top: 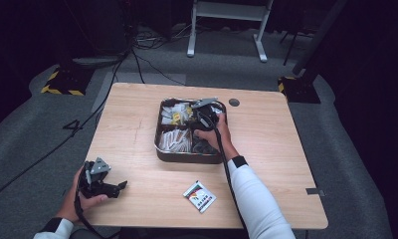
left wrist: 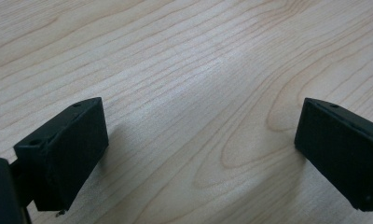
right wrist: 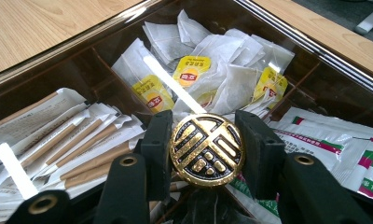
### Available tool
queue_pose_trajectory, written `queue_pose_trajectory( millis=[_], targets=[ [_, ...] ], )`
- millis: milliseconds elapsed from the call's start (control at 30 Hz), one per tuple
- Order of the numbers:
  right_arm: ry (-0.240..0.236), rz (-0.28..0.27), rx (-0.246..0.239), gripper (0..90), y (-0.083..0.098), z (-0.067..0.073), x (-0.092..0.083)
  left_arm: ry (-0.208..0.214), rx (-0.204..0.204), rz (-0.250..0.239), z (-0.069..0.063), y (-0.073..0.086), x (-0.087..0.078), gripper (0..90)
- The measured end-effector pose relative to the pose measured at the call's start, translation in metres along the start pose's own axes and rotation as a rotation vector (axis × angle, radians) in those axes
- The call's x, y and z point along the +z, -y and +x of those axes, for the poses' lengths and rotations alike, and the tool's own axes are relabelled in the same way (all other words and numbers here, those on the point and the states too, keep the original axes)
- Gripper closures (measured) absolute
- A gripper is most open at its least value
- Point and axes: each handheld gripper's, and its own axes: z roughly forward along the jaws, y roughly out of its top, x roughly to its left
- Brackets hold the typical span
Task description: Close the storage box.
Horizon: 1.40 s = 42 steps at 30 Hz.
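Your sleeves are white with black cuffs. Each gripper is black, carries a grey three-cornered plate and trails a black cable. Brass-coloured rivets fasten the jaw arms.

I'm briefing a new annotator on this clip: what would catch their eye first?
A round gold-and-black knob sits clamped between the right hand-held gripper jaws, over the dark divided tray at mid-table. Yellow-tagged tea bags fill its far compartment. A lone sachet lies on the table's near edge.
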Motion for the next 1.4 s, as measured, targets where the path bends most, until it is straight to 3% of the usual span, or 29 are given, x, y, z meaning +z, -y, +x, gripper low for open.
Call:
queue_pose_trajectory(
  millis=[167, 467, 567, 867, 1133, 1267, 1400],
  targets=[
    [-0.015, -0.006, -0.003, 59.2, 0.0007, -0.0019, -0.0002, 0.000, 0.002, 0.000, 0.0001, 0.0000, 0.0000, 2.9],
    [0.020, -0.009, -0.037, 59.2, -0.0004, 0.0003, -0.0023, 0.000, 0.000, 0.000, 0.0000, 0.0000, 0.0000, 2.9],
    [-0.017, -0.017, -0.021, 59.3, 0.0015, -0.0028, -0.0014, 0.000, 0.001, 0.000, 0.0001, 0.0000, 0.0000, 2.9],
    [0.001, 0.007, -0.054, 59.3, 0.0011, -0.0051, -0.0035, 0.000, 0.000, 0.000, 0.0000, 0.0000, 0.0000, 2.9],
    [-0.025, -0.021, -0.029, 58.9, 0.0052, -0.0068, -0.0018, 0.000, 0.000, 0.000, 0.0000, 0.0000, 0.0000, 2.9],
    [-0.052, -0.022, -0.023, 51.6, 0.0053, -0.0077, -0.0028, 0.000, 0.000, 0.000, 0.0000, 0.0000, 0.0000, 2.9],
    [-0.054, -0.009, -0.049, 45.6, 0.0047, -0.0069, -0.0095, 0.000, 0.000, 0.000, 0.0000, 0.0000, 0.0000, 2.9]
  ],
)
